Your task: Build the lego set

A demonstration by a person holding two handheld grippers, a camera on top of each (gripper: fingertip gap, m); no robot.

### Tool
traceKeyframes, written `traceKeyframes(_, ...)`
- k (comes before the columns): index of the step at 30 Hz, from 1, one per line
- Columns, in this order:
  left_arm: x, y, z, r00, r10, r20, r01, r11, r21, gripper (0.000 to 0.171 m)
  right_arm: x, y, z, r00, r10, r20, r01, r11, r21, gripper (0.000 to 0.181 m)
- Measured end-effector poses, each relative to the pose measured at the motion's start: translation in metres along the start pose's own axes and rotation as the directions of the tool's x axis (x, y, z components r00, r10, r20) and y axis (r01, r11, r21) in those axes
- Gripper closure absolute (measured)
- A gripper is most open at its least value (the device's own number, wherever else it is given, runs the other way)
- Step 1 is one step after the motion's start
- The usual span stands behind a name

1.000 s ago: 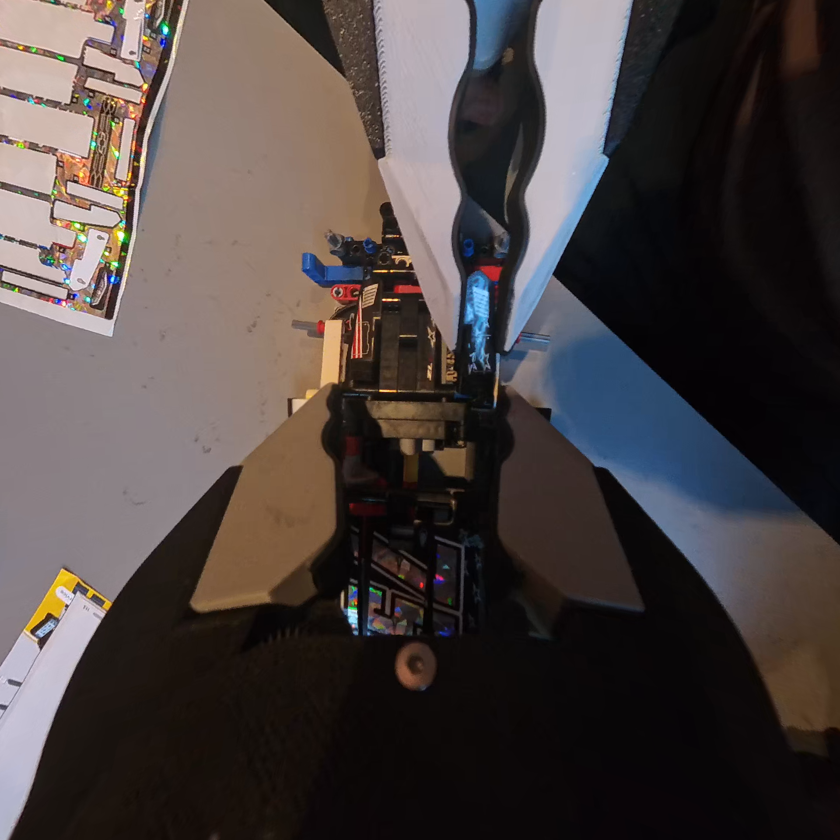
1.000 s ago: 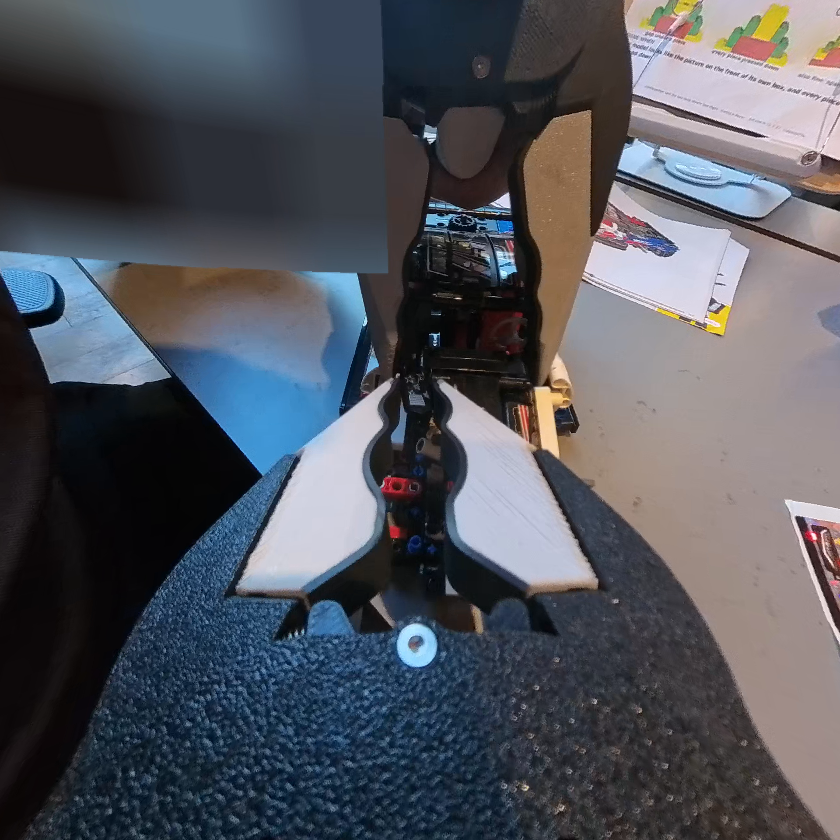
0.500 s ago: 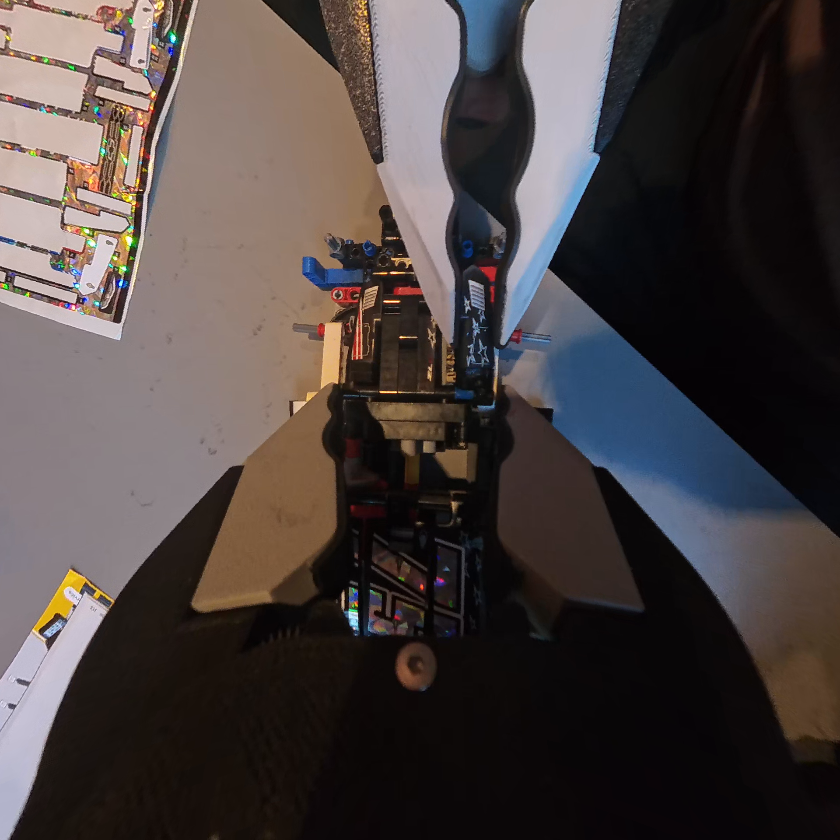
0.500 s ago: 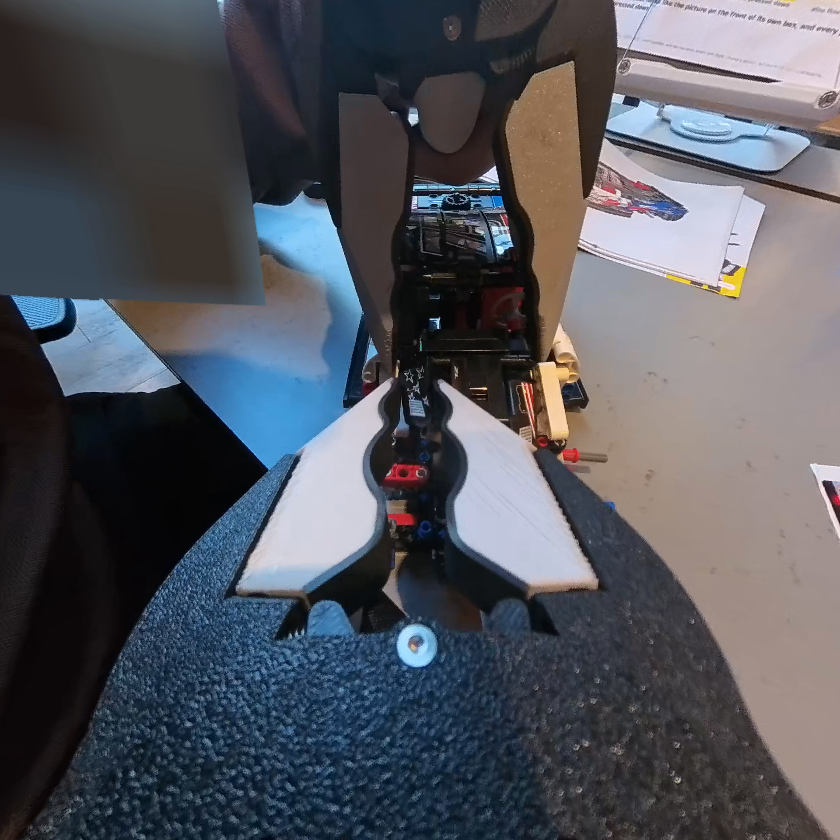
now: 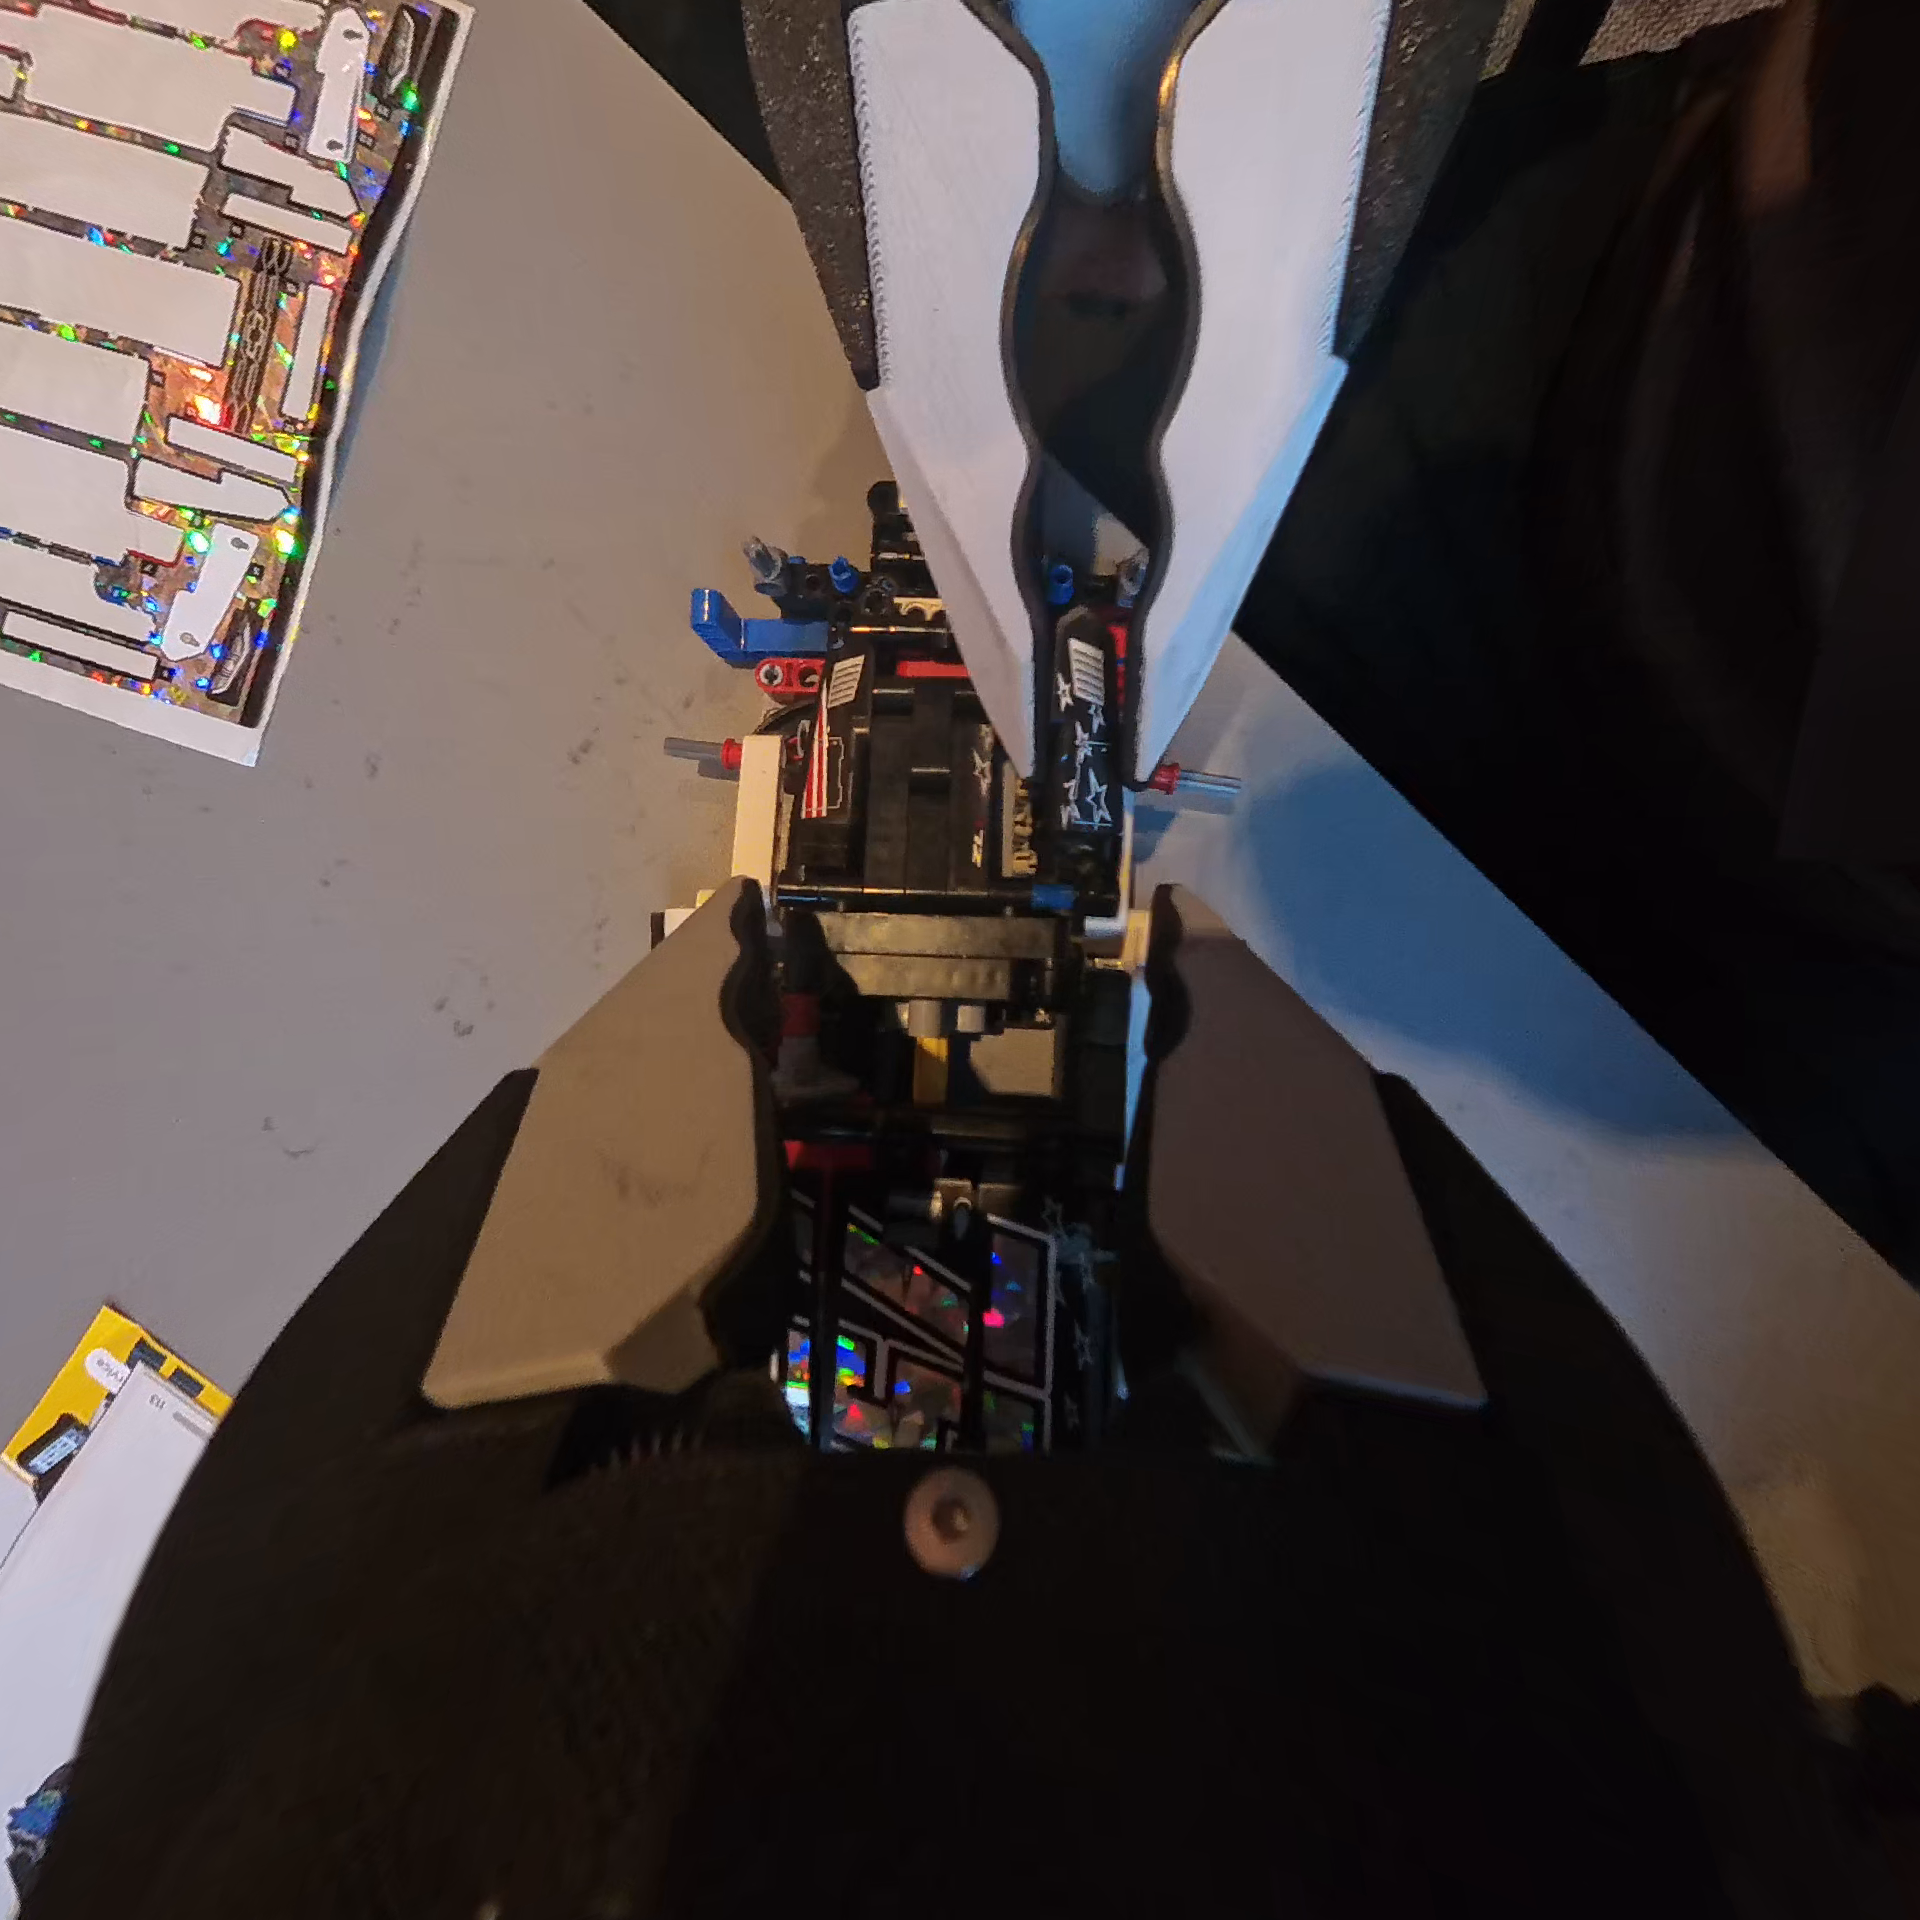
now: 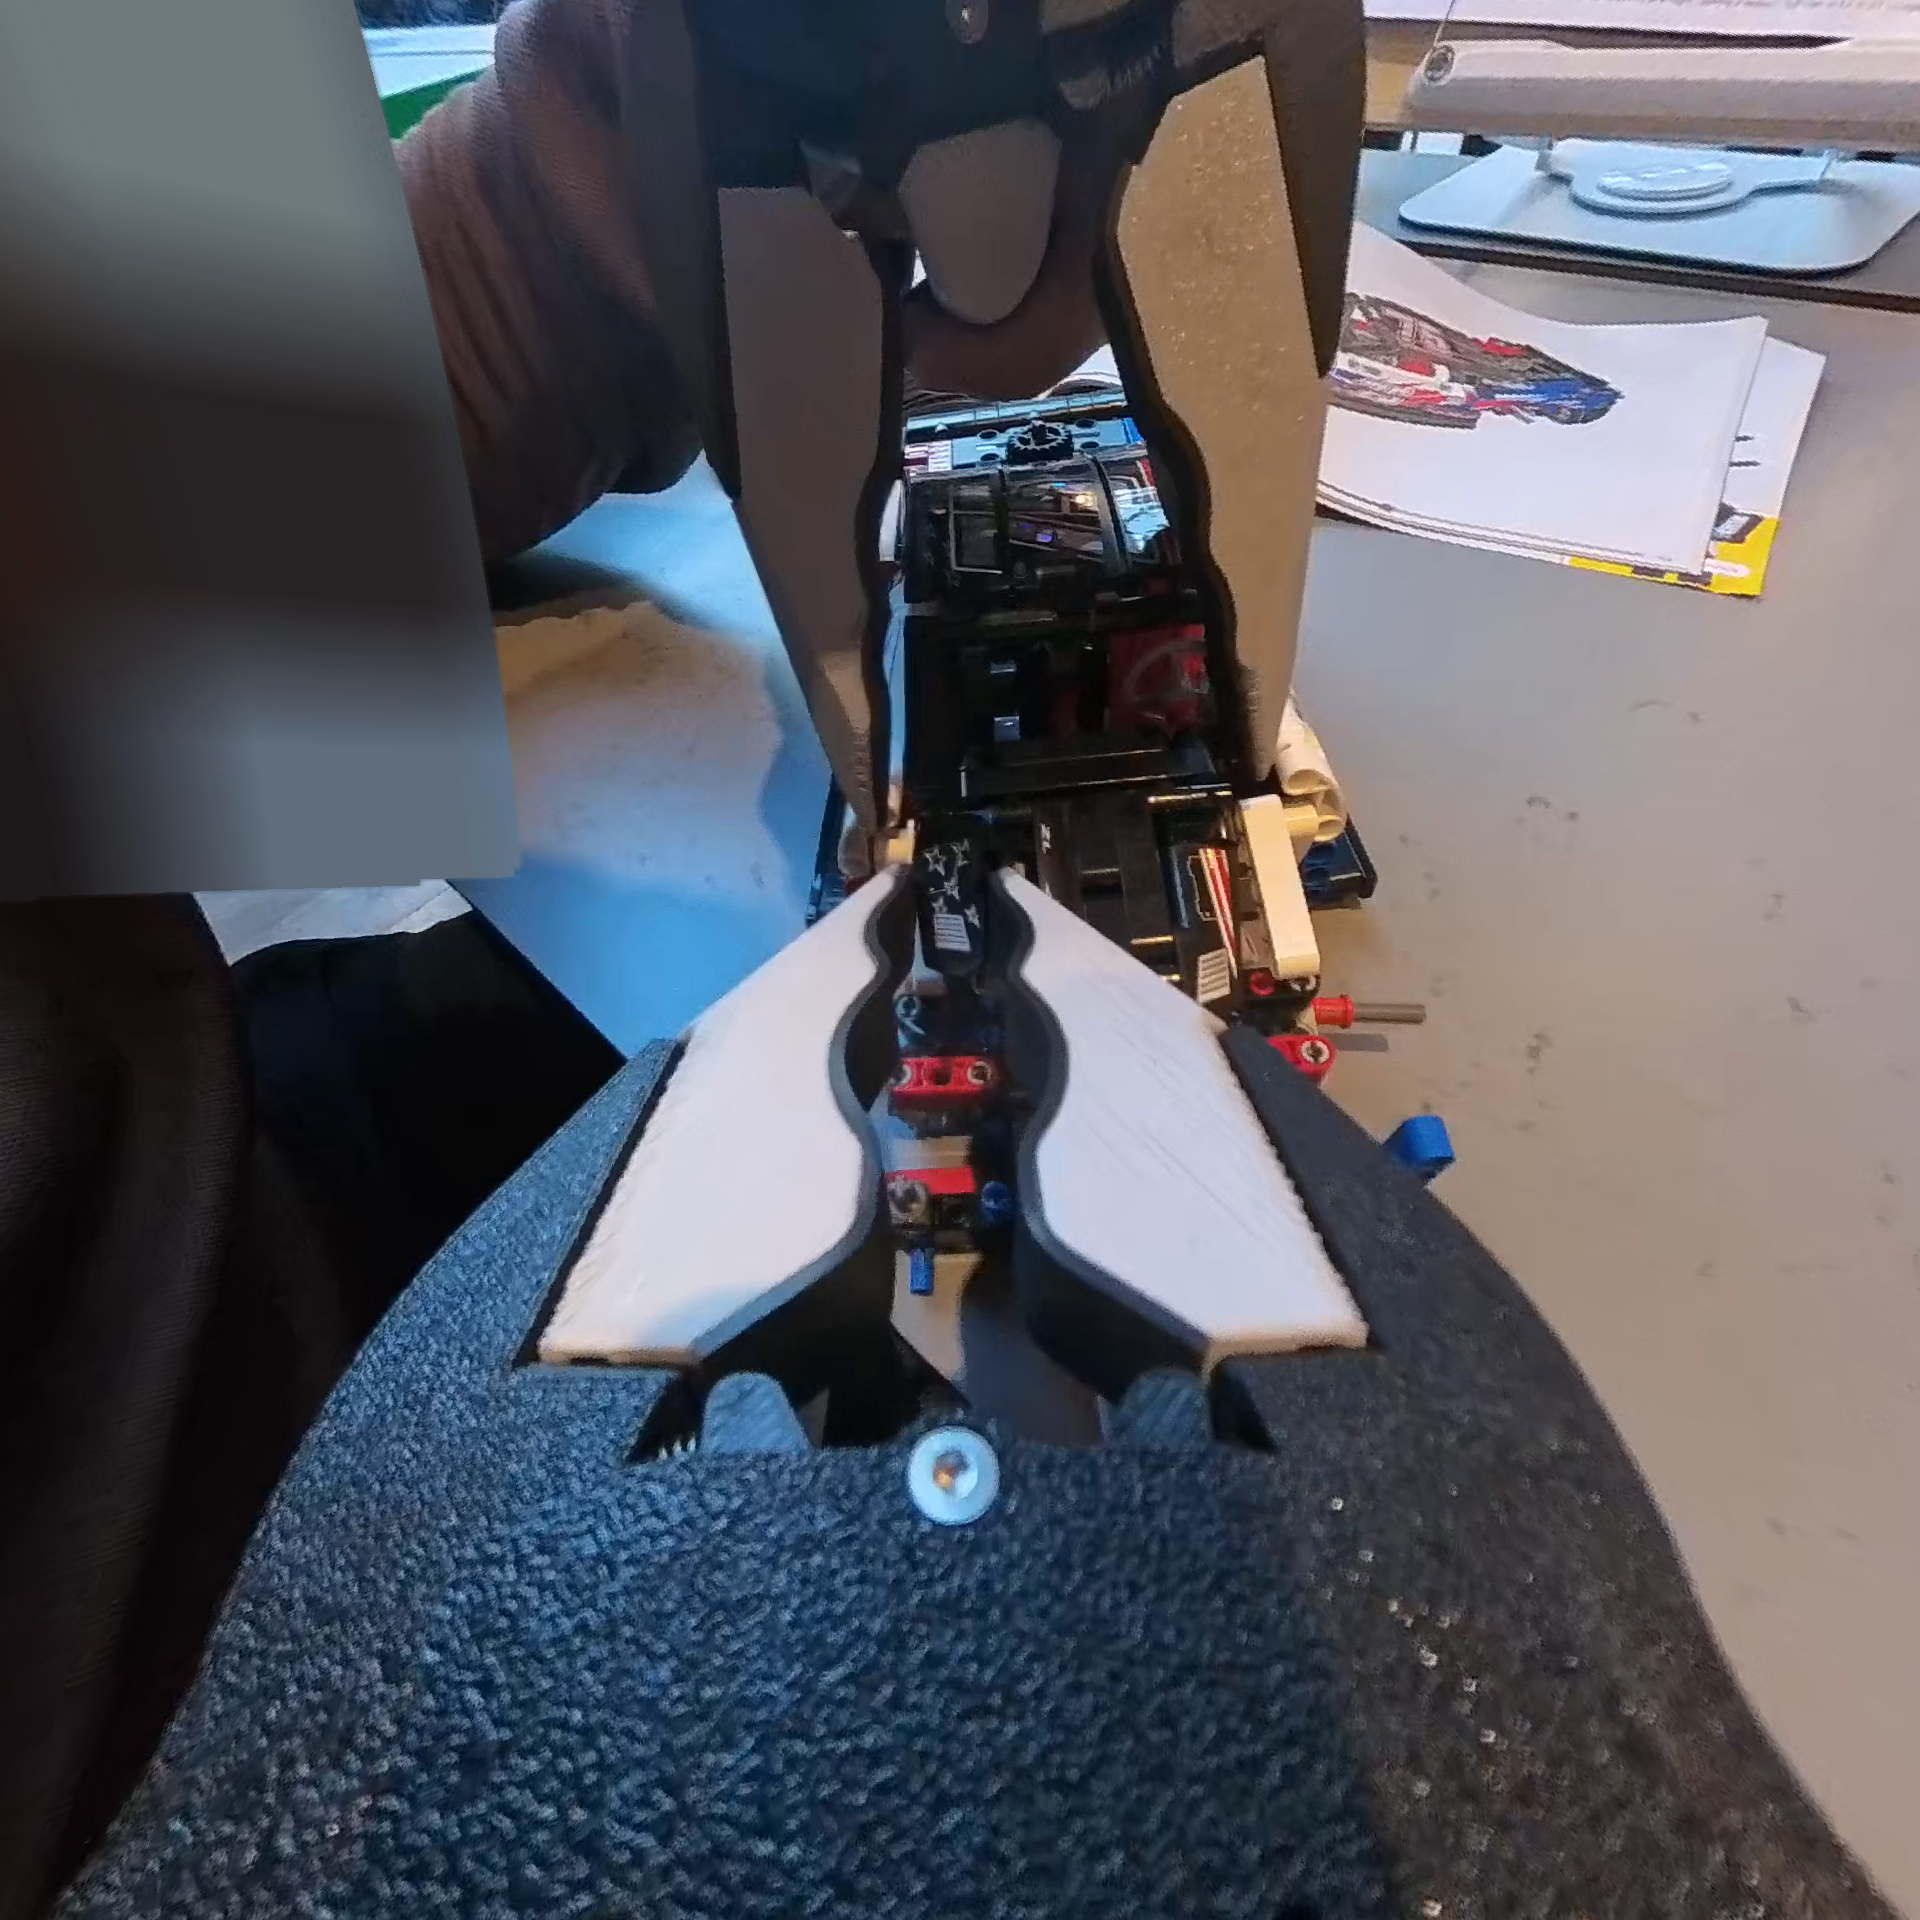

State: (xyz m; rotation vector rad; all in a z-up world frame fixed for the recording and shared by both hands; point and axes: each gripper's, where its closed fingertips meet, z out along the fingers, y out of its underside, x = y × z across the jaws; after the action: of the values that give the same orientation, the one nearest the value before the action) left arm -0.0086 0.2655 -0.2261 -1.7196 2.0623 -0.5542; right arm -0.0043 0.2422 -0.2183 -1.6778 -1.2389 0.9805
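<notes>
Currently the lego car (image 5: 914,810) sits on the table (image 5: 499,831), near its edge. Left gripper (image 5: 951,914) jaws straddle the car body, clamped on its sides. Right gripper (image 6: 948,883) jaws pinch a black starred panel (image 6: 951,914) on the car's side.

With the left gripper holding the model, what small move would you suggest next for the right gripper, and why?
Probably press the black star-decal panel gently down onto the lego car before letting go. The right gripper is shut on the panel along the car's side, and the left gripper clamps the body, so the car is braced. Whether the panel is seated cannot be told.
</notes>
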Motion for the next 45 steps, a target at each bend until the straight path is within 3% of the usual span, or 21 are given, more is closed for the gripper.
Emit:
traceKeyframes(4,-0.0029,0.0,-0.0007,1.0,-0.005,0.007,0.005,1.0,0.004,0.107,0.0002,0.0009,0.0006,1.0,0.007,0.001,-0.007,1.0,-0.003,0.168)
traceKeyframes(22,-0.0056,0.0005,0.0015,1.0,0.0,0.012,0.001,1.0,-0.018,0.104,0.0052,0.0012,-0.0054,0.998,0.061,-0.02,-0.062,0.996,-0.064,0.168)
traceKeyframes(31,-0.0076,-0.0007,-0.0005,1.0,-0.004,0.015,0.004,1.0,-0.005,0.104,0.0016,0.0014,-0.0037,0.993,0.114,0.029,-0.112,0.992,-0.058,0.168)
traceKeyframes(45,-0.0047,0.0002,0.0029,1.0,0.007,-0.002,-0.007,0.999,-0.035,0.108,0.002,0.0076,0.0011,0.997,0.079,-0.005,-0.079,0.991,-0.111,0.168)
